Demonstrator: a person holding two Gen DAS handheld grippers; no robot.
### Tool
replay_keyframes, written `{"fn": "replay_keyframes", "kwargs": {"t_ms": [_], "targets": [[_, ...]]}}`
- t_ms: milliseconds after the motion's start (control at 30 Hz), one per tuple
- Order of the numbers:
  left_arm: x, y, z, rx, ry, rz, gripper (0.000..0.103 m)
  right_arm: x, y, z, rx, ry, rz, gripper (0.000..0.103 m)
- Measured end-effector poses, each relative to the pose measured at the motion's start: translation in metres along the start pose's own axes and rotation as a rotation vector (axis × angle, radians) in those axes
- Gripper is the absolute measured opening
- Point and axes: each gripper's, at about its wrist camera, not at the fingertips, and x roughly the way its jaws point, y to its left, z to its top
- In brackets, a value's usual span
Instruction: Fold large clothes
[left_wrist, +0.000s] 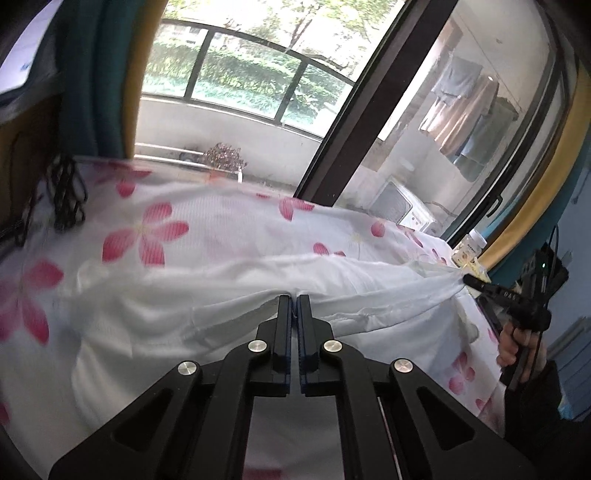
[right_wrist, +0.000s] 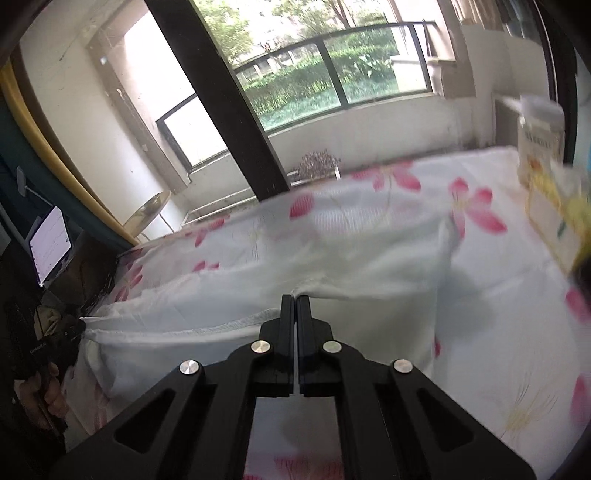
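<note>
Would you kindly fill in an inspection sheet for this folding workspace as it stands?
Surface: floral sheet covers the bed.
Job's things: white garment, edge lifted between both grippers.
Clutter: bottle and yellow-labelled packages at the bed's right edge.
Grippers: left gripper shut on the garment; right gripper shut on it too.
Cables: black cords at the bed's far left corner.
Surroundings: window with greenery outside; hanging laundry; lit tablet.
</note>
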Motion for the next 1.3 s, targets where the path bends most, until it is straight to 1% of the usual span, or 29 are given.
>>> {"fn": "replay_keyframes", "kwargs": {"t_ms": [133,267,367,500,533,600,633,667,700,733,767,800,867,933,1000,1067,1200,1300], "targets": [[0.022,0.006,0.025,0.040,0.012,0.019,0.003,0.014,0.000,0.020,-0.031,0.001,-0.013,0.001],[0.050,0.014,0.049,0.075,0.028,0.041,0.003,0.040,-0.002,0.035,-0.049,0.021,-0.025,0.001],[0.071,0.022,0.062,0.085,0.045,0.056,0.003,0.061,-0.006,0.045,-0.054,0.040,-0.038,0.001],[0.093,0.041,0.076,0.055,0.078,0.063,0.003,0.086,-0.013,0.053,-0.054,0.079,-0.057,0.001],[0.094,0.045,0.078,0.043,0.085,0.065,0.004,0.093,-0.014,0.054,-0.056,0.097,-0.062,0.001],[0.090,0.054,0.082,0.026,0.080,0.096,0.004,0.102,-0.014,0.055,-0.072,0.126,-0.081,0.002],[0.085,0.058,0.084,0.020,0.073,0.103,0.008,0.105,-0.014,0.054,-0.087,0.132,-0.120,0.003],[0.077,0.065,0.086,0.008,0.061,0.114,0.013,0.106,-0.015,0.053,-0.095,0.130,-0.150,0.008],[0.070,0.070,0.087,-0.003,0.052,0.126,0.031,0.105,-0.016,0.052,-0.095,0.127,-0.162,0.014],[0.061,0.076,0.088,-0.016,0.038,0.141,0.048,0.102,-0.019,0.053,-0.083,0.123,-0.161,0.042],[0.047,0.084,0.088,-0.034,0.015,0.156,0.052,0.097,-0.023,0.053,-0.066,0.109,-0.167,0.073],[0.038,0.088,0.088,-0.043,0.003,0.163,0.052,0.090,-0.025,0.054,-0.058,0.083,-0.181,0.081],[0.012,0.099,0.080,-0.064,-0.017,0.204,0.052,0.078,-0.026,0.055,-0.059,0.050,-0.197,0.082],[-0.005,0.103,0.067,-0.065,-0.017,0.231,0.052,0.062,-0.026,0.055,-0.061,0.025,-0.210,0.082],[-0.018,0.103,0.049,-0.057,0.005,0.235,0.052,0.045,-0.027,0.052,-0.067,0.007,-0.248,0.082],[-0.027,0.101,0.030,-0.042,0.033,0.249,0.052,0.034,-0.029,0.047,-0.060,-0.001,-0.265,0.082],[-0.037,0.097,-0.007,0.003,0.091,0.297,0.053,0.016,-0.040,0.025,-0.019,0.020,-0.285,0.082],[-0.033,0.093,-0.020,0.050,0.136,0.321,0.053,0.009,-0.054,0.005,0.025,0.059,-0.293,0.082]]}}
